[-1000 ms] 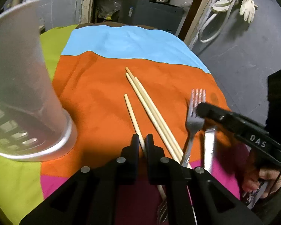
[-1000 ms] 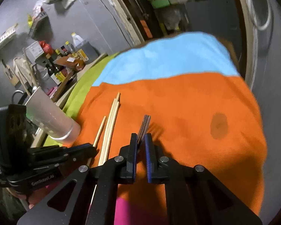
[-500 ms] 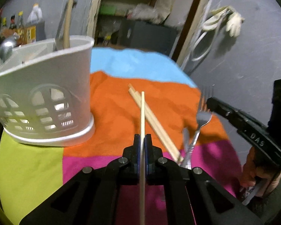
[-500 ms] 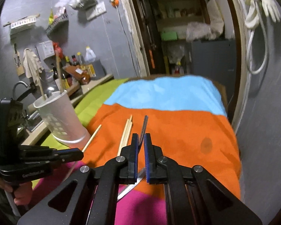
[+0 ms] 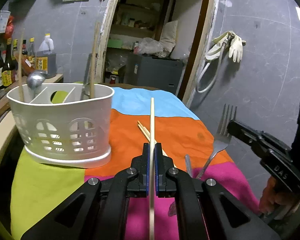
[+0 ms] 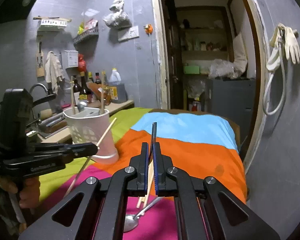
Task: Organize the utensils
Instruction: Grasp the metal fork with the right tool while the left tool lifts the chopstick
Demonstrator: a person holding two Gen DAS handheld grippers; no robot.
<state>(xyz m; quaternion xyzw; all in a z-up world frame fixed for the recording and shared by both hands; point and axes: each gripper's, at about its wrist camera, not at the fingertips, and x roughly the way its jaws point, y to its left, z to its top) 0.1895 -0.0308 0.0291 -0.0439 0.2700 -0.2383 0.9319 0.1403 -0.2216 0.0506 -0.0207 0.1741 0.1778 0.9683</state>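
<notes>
My left gripper (image 5: 152, 150) is shut on a wooden chopstick (image 5: 152, 120), held above the cloth and pointing away from me. It also shows in the right wrist view as the left gripper (image 6: 96, 149) with the chopstick (image 6: 107, 131) slanting up beside the caddy. My right gripper (image 6: 151, 150) is shut on a metal fork (image 6: 154, 132), seen edge-on; the left wrist view shows the fork (image 5: 223, 134) lifted with its tines up. A white slotted caddy (image 5: 60, 124) stands on the left with chopsticks and a spoon in it. Loose chopsticks (image 5: 143, 129) and a spoon (image 6: 132, 222) lie on the cloth.
The table wears a cloth (image 5: 170, 132) of orange, blue, green and pink patches. Another metal utensil (image 5: 188, 162) lies by the pink patch. Bottles (image 5: 44, 60) and a sink counter stand behind the caddy. A grey wall (image 5: 260, 92) runs close along the table's right edge.
Both grippers have risen from the cloth and tilted up toward level. The left one lifted a chopstick, the right one lifted the fork. The caddy now sits farther off, left of the left gripper.
</notes>
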